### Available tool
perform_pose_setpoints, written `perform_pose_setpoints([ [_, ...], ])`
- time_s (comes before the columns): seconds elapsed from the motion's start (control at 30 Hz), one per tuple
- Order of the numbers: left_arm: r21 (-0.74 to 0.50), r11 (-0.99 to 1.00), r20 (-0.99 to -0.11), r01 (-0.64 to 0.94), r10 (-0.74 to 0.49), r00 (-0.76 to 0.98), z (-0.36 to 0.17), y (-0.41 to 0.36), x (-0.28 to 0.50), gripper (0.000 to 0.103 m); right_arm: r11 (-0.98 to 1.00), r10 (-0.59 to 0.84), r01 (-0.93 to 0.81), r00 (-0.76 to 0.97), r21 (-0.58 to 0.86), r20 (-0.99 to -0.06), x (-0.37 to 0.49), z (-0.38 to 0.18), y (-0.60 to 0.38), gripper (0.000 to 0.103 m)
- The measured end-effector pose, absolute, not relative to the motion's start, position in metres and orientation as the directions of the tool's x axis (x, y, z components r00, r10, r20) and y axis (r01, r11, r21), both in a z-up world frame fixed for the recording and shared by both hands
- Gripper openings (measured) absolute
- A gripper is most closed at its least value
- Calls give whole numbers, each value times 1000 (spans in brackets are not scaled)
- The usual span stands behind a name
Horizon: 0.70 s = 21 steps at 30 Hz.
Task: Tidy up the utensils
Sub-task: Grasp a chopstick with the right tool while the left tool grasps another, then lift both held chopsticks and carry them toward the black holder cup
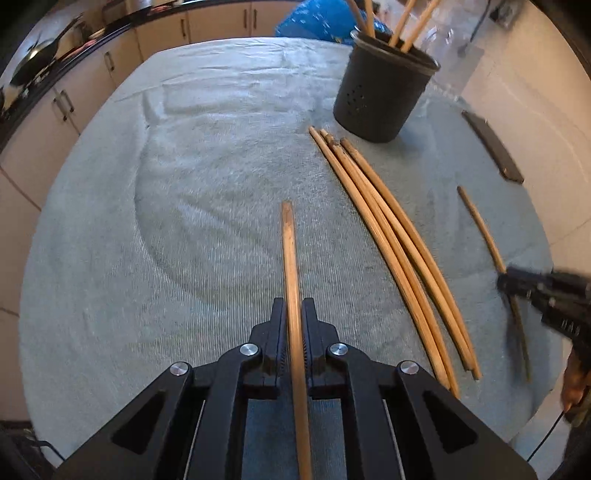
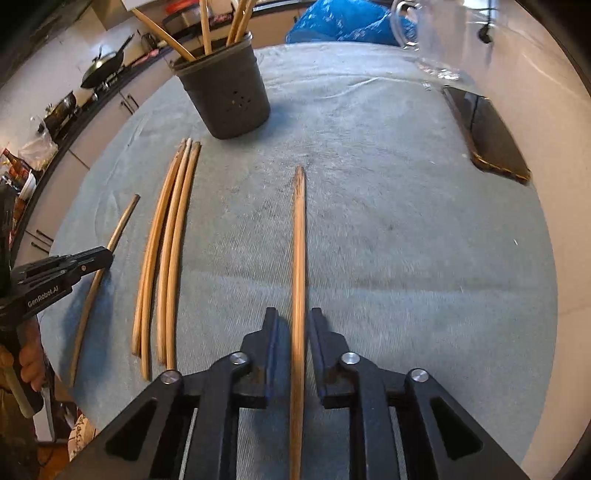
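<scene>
Chopsticks are spread over a pale blue-grey towel [image 1: 184,184] that covers the table. In the left wrist view the left gripper [image 1: 294,308] is pinched on one wooden chopstick [image 1: 290,251], its two black fingers [image 1: 277,325] pressed against the stick's sides, and the stick runs straight forward from the jaws with its tip over the cloth. To its right a bundle of loose chopsticks [image 1: 388,236] lies side by side on the towel, the far ends pointing toward a dark cup [image 1: 380,92] that stands upright near the far edge and holds several more chopsticks [image 1: 406,22] leaning out of its mouth. In the right wrist view the right gripper [image 2: 293,321] has a second chopstick [image 2: 298,240] lying lengthwise between its fingers [image 2: 271,339]; a thin gap shows on each side of the stick, so the jaws stand slightly apart and not pressed on it, and I cannot tell whether the stick rests on the towel or is lifted. From the left view that gripper is blurred at the right edge, with this stick beside it. A dark flat phone [image 2: 487,129] lies on the towel's right edge, and a clear glass jug [image 2: 432,40] stands beyond it, next to a blue bag [image 2: 343,22]. Kitchen cabinets [image 1: 92,85] line the left background.
</scene>
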State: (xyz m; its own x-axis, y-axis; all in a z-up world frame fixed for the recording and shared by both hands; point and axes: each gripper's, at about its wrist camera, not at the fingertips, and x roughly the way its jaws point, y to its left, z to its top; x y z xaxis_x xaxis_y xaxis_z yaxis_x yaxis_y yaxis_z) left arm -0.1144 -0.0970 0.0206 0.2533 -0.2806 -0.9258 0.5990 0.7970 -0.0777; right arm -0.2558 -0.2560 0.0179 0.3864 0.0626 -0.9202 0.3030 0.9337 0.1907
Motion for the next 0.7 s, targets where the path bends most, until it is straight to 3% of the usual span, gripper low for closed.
perform_pose_setpoints([
  [0.33, 36, 704, -963, 709, -165, 214, 22, -126, -101, 9, 968, 1, 245, 190, 49, -982, -188, 16, -258, 18],
  [0.5, 35, 677, -973, 735, -146, 181, 21, -135, -90, 10, 977, -5, 211, 122, 21, -992, -162, 15, -255, 18],
  [0.6, 23, 680, -970, 733, -163, 182, 21, -139, -84, 10, 977, 5, 210, 133, 33, -991, -156, 16, -254, 18],
  [0.7, 42, 687, -958, 726, -180, 225, 22, -139, -88, 7, 981, -15, 191, 194, 23, -981, -165, 18, -247, 11],
])
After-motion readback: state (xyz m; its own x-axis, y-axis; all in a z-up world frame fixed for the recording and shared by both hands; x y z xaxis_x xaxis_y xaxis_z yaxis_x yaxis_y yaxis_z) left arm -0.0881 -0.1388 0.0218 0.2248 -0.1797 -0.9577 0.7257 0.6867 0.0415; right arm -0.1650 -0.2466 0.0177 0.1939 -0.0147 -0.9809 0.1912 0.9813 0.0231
